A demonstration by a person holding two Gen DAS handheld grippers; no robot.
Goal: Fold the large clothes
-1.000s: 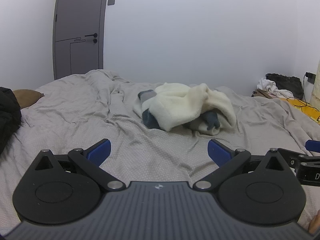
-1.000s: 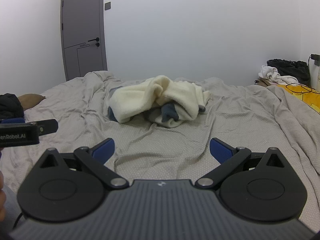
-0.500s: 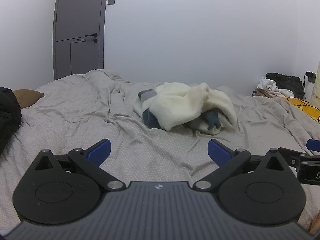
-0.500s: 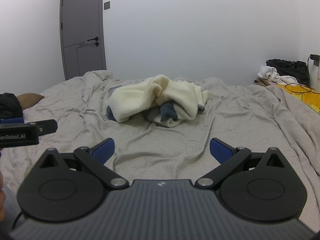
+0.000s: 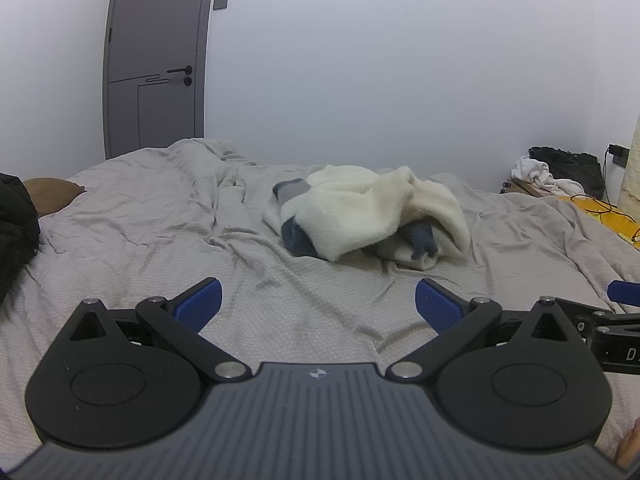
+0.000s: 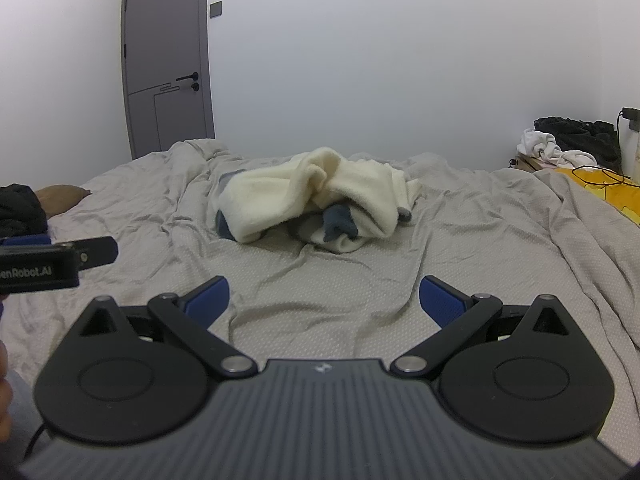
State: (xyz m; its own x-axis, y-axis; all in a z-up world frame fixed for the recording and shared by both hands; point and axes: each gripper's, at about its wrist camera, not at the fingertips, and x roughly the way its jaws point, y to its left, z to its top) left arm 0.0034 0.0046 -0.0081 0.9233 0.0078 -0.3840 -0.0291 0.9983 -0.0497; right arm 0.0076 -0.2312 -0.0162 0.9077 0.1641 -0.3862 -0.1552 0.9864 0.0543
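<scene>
fluffy cream fleece garment [image 5: 360,208] ahead of the matt black plastic left gripper [image 5: 318,306], lying on a wrinkled grey cotton-looking bedsheet [image 5: 160,216]

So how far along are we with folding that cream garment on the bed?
Nothing looks done: the cream garment lies crumpled in a heap on the grey bedsheet, dark blue and grey parts poking out. Nothing is in hand: the left gripper and right gripper are both open and empty, short of the heap. Left: reaching it, spreading it flat, then all the folds.
</scene>
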